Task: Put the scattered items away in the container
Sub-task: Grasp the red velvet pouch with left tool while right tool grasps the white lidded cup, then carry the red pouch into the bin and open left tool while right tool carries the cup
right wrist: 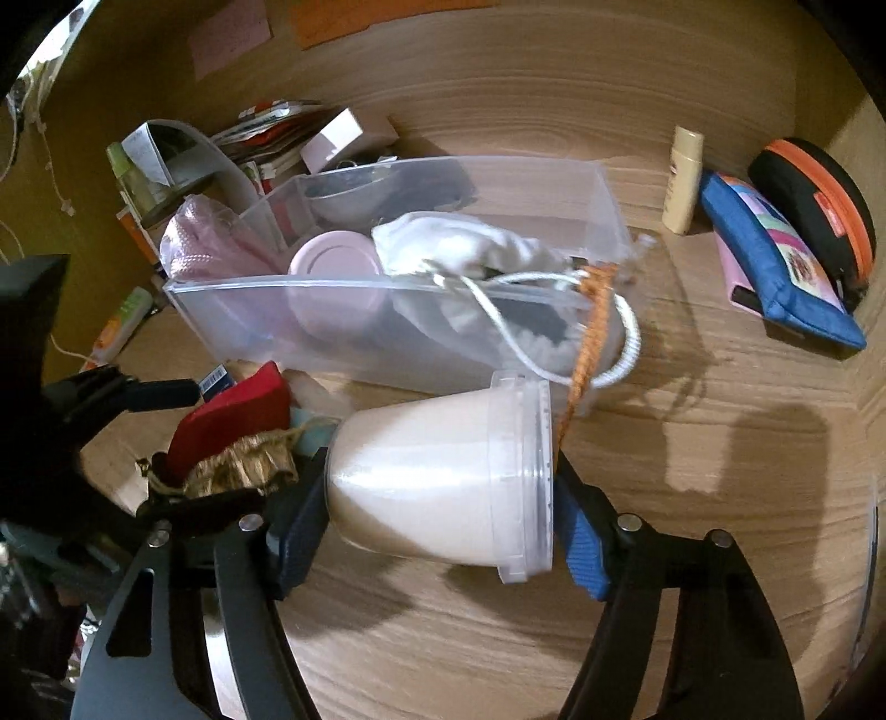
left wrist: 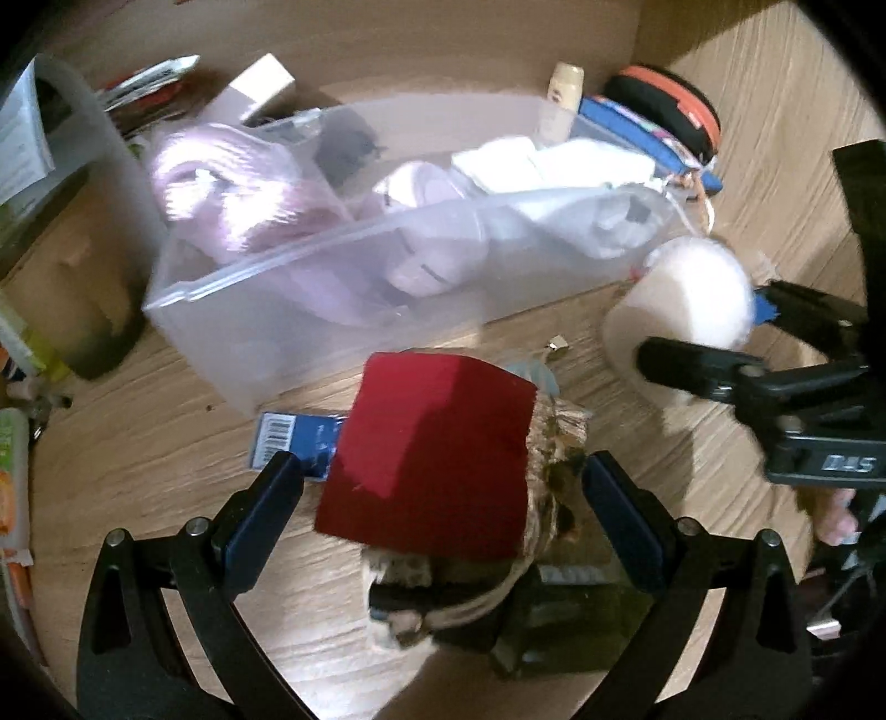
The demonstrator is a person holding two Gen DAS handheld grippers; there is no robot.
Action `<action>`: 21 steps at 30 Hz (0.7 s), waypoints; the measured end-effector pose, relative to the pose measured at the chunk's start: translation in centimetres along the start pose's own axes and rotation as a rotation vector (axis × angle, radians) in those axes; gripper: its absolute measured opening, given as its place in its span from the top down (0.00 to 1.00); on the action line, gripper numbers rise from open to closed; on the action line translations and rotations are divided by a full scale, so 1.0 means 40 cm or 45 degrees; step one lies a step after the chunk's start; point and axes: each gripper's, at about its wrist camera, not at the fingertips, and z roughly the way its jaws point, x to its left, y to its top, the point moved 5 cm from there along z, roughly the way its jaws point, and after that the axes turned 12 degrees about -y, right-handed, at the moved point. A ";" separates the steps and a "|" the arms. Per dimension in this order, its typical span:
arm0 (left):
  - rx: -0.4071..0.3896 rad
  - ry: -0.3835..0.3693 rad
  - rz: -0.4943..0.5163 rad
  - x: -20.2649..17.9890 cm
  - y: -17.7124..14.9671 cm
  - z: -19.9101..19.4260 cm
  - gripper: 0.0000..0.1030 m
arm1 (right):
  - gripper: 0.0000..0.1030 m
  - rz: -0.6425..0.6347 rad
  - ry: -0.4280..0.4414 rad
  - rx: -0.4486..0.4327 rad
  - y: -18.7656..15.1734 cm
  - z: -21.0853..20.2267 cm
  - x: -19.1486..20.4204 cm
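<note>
Straddling a red felt block [left wrist: 432, 459] on the wood-grain bench [left wrist: 166, 443], the left gripper [left wrist: 443, 498] has fingers apart; beyond lies the clear plastic container [right wrist: 387, 338]; the right gripper [right wrist: 437, 498] clamps a smooth white tapered tub [right wrist: 443, 482].

- Wooden desk top [right wrist: 692, 498] – pale grain, and from here I see it run right across both views.
- Pink paper [right wrist: 230, 41], stuck flat on the brown back panel [right wrist: 554, 50].
- Orange paper [right wrist: 354, 19], just beside the pink one, cut off by the top edge.
- Thin white cord [right wrist: 55, 183] – I make it out hanging along the left side.
- Grey curved stand [right wrist: 221, 160] at far left; I can't read the slip [right wrist: 147, 152] on it.
</note>
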 end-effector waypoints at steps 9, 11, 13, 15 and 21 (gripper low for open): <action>-0.027 0.067 0.041 -0.017 0.010 0.019 0.14 | 0.30 0.025 -0.022 0.028 -0.017 -0.006 -0.039; -0.033 0.094 0.055 -0.020 0.008 0.018 0.21 | 0.22 0.040 -0.007 0.046 -0.023 -0.004 -0.043; -0.041 0.098 0.052 -0.018 0.004 0.013 0.25 | 0.20 0.041 0.009 0.032 -0.030 -0.010 -0.047; -0.053 0.104 0.043 -0.013 0.005 0.009 0.33 | 0.20 0.037 -0.006 0.030 -0.036 -0.008 -0.051; -0.090 0.081 0.007 0.004 0.019 -0.003 0.66 | 0.32 0.068 0.016 -0.003 -0.038 -0.019 -0.069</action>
